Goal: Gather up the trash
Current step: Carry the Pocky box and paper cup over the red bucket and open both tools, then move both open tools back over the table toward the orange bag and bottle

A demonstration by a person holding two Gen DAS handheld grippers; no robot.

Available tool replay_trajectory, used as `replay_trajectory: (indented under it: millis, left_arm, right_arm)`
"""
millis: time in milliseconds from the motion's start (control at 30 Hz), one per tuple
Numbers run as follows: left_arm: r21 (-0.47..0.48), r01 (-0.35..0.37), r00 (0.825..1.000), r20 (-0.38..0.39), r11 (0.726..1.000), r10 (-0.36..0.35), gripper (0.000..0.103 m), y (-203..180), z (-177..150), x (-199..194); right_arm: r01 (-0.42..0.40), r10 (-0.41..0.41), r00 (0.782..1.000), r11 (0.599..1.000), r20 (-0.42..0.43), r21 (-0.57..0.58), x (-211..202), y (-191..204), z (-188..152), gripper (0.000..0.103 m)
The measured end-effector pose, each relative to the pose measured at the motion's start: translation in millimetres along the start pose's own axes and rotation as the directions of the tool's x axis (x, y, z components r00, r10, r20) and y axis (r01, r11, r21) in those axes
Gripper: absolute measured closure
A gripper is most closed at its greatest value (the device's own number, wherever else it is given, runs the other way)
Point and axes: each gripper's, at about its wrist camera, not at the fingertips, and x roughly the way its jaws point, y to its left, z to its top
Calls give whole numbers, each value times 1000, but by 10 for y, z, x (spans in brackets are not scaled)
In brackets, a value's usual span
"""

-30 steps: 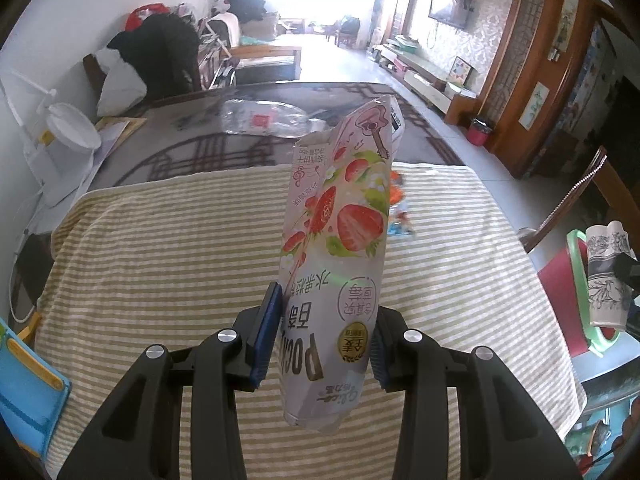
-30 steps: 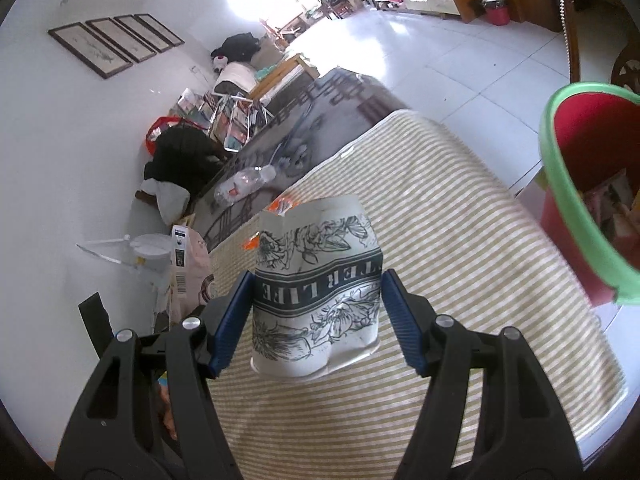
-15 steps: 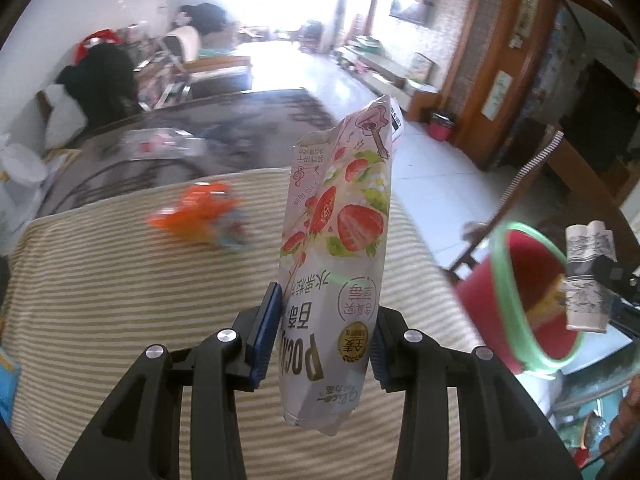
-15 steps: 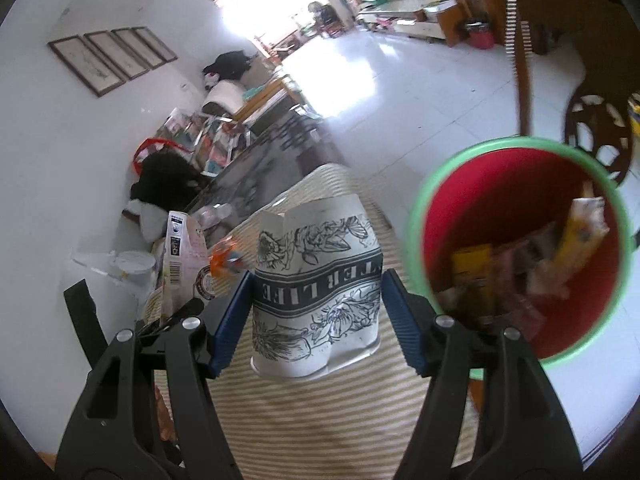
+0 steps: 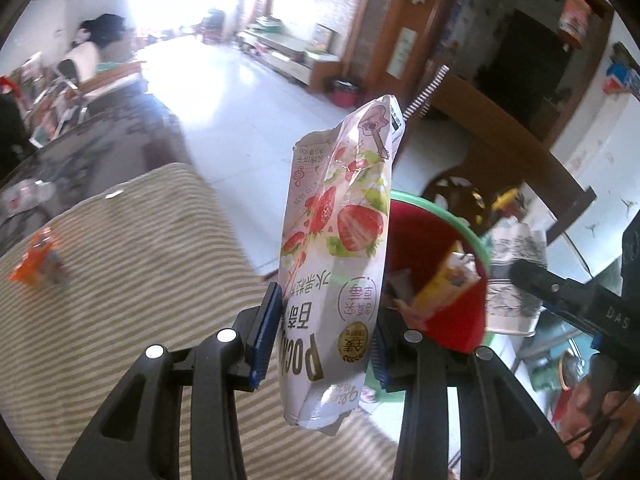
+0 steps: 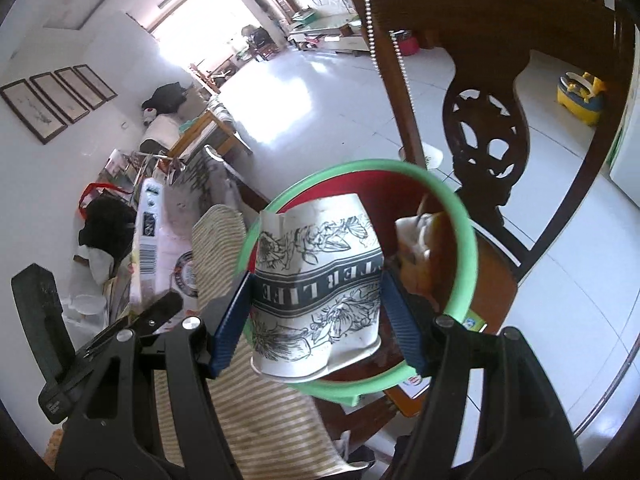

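My left gripper (image 5: 322,334) is shut on a white strawberry snack pouch (image 5: 340,248) and holds it upright at the table's right edge, beside the red bin with a green rim (image 5: 440,280). My right gripper (image 6: 316,300) is shut on a crushed paper cup with black flower print (image 6: 316,280) and holds it over the bin's mouth (image 6: 466,240). The cup and right gripper also show in the left wrist view (image 5: 516,276). The bin holds several wrappers. An orange wrapper (image 5: 38,264) lies on the striped tablecloth at the left.
The striped tablecloth (image 5: 140,260) covers the table. The bin stands on a dark wooden chair (image 6: 492,128) beside the table. A plastic bottle (image 5: 24,196) lies on the dark table beyond. White tiled floor (image 6: 320,92) stretches behind.
Both grippers have swung right toward the bin. The cup now hangs over the bin's mouth and the pouch has reached the table's right edge next to the bin.
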Motion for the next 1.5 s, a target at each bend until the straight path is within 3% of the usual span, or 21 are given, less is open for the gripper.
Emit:
replay_trajectory:
  millis: [267, 567, 600, 667, 800, 967, 1200, 1500]
  left_arm:
    - [30, 56, 997, -52, 998, -55, 66, -295, 86, 268]
    - [33, 65, 995, -80, 997, -62, 63, -255, 75, 366]
    - [28, 72, 995, -76, 997, -70, 60, -234, 74, 354]
    - [19, 75, 995, -61, 997, -74, 38, -205, 69, 320]
    - [-4, 74, 997, -21, 997, -74, 34, -105, 86, 208]
    - [-50, 34, 999, 22, 998, -33, 32, 169, 87, 73]
    - [-124, -24, 999, 36, 992, 28, 32, 603, -12, -90]
    - [-201, -150, 980, 97, 968, 172, 31, 1113, -43, -593]
  right_arm:
    - [18, -18, 1000, 1000, -2, 11, 45, -204, 102, 39]
    - [35, -36, 999, 999, -17, -14, 136, -158, 124, 39]
    - [38, -38, 999, 999, -18, -19, 153, -140, 124, 39]
    - [36, -37, 999, 999, -21, -21, 180, -124, 128, 39]
    - [26, -26, 999, 1000, -33, 3, 242, -97, 117, 34]
    - [29, -29, 999, 1000, -21, 7, 284, -19, 114, 23]
    - [14, -14, 999, 1000, -29, -11, 382, 190, 97, 23]
    - [-28, 25, 999, 986, -24, -166, 443, 935, -57, 18]
